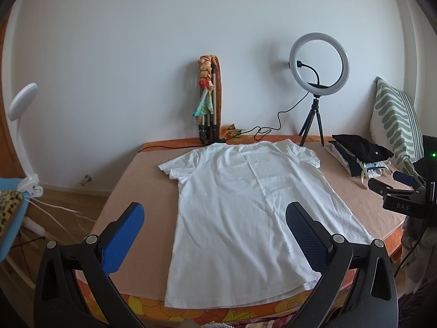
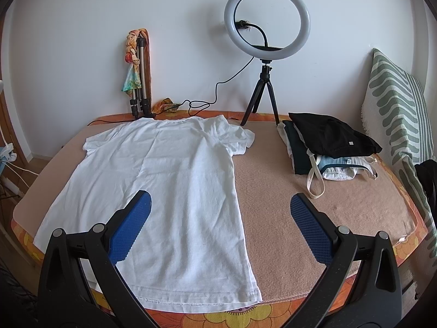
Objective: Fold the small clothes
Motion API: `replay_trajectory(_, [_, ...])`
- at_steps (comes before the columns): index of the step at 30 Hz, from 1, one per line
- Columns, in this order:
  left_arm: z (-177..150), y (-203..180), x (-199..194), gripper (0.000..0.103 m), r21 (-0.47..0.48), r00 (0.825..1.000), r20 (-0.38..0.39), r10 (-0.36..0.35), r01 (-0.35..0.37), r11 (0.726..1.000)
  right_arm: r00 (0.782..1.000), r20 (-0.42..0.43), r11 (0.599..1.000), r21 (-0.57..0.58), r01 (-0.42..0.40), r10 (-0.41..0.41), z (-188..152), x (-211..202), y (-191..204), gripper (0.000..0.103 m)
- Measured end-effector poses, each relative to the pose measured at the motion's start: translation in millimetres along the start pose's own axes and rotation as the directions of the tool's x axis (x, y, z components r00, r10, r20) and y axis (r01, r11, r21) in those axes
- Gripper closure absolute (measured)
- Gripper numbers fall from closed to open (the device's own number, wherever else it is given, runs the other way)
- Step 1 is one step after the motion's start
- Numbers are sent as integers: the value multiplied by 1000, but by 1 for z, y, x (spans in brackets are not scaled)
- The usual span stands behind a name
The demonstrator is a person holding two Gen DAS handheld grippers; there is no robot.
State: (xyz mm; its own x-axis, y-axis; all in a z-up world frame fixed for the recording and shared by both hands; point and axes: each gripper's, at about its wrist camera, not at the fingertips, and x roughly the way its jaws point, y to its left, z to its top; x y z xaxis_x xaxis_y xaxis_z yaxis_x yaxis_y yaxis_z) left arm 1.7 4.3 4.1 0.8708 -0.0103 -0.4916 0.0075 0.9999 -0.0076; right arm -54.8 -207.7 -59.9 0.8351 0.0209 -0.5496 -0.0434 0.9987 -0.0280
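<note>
White t-shirt [image 1: 240, 207] lies flat on the bed [image 2: 341, 218], hem at the near edge. My left tool [image 1: 214, 235] and right tool [image 2: 220, 225] hover over it, both wide, holding nothing.

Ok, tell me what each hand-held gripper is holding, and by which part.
Nothing: left hand-held gripper and right hand-held gripper are both open above the white T-shirt.

Striped cushion [image 2: 396, 109] cut off at right edge, lower garments in pile [image 2: 327, 153] hidden beneath black one
</note>
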Motion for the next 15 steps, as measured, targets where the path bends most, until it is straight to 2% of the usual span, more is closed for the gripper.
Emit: replay_trajectory(15, [-1,2,0,0,0,1000,1,2,-2,1000,1000,0,1000,-2,3,-3,1,2,2,0])
